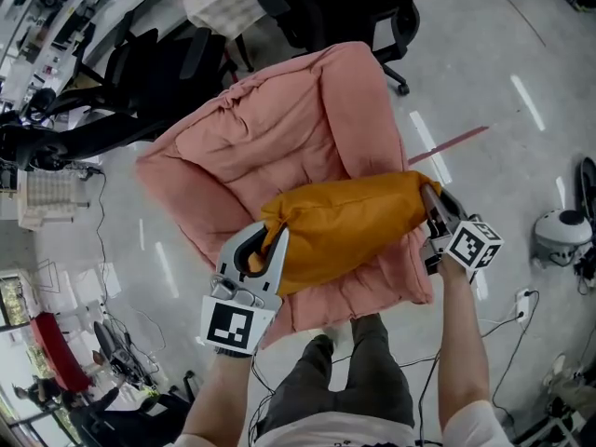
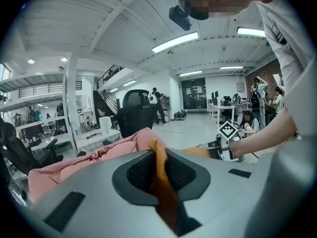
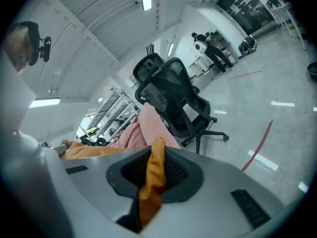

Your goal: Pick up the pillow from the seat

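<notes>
We hold the left gripper [image 1: 268, 240] clamped on a pinch of orange fabric at the left end of the pillow [image 1: 349, 226]. Our right gripper [image 1: 432, 196] is closed the same way on the pillow's right corner. The pillow stretches between the two, across the front of the pink padded seat [image 1: 270, 133]; we cannot tell whether it touches the cushion. Beyond the seat stand black office chairs [image 1: 140, 73] on the grey floor [image 1: 484, 63].
</notes>
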Available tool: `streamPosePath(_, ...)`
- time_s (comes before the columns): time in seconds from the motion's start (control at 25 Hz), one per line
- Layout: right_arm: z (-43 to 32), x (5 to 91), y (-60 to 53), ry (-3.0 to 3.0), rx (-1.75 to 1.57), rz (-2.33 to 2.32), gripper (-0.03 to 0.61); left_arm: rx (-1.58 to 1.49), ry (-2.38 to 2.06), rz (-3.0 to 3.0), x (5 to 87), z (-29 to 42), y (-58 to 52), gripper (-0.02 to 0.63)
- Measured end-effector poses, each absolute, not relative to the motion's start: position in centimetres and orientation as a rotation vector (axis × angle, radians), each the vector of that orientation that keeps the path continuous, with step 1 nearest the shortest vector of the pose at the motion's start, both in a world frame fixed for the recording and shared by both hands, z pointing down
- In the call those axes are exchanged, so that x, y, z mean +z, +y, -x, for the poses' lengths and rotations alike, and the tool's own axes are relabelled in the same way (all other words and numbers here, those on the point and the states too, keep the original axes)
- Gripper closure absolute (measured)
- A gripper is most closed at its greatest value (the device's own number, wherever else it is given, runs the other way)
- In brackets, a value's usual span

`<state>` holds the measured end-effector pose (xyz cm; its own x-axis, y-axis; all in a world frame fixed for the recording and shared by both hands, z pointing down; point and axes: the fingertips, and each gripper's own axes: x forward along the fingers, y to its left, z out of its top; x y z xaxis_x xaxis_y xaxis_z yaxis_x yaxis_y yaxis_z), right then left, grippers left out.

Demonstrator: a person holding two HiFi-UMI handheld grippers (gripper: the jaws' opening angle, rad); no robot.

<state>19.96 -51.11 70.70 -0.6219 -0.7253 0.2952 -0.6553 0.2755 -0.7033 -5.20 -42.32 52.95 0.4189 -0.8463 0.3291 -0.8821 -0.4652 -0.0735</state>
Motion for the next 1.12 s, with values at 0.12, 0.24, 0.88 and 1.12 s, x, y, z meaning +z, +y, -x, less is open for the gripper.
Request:
streamPosePath(0.12,-20.0,68.8,-50.0,2.461,-1.216,1.330,0.523,0.460,-1.556,-2.558,51.8,5.6,-41.1,0.558)
streamPosePath(0.24,-19.8,66.3,-48.9,2.485,-1.147,1.322,0.526,0.423,-1.557,-2.555,50.3,6.4,-39.7,0.558)
streamPosePath(0.88,-19.1,46.1,-39.8,2.555,-0.696,1.412,0.528,0.170,-1.534,-2.666,37.8,10.4,-30.0,0.561)
streamPosePath(1.12,-17.6,36.3,-35.1,2.550,-0.570,1.433,0.527,0.080,-1.512,-2.706,29.7,12.4,-25.8,0.561)
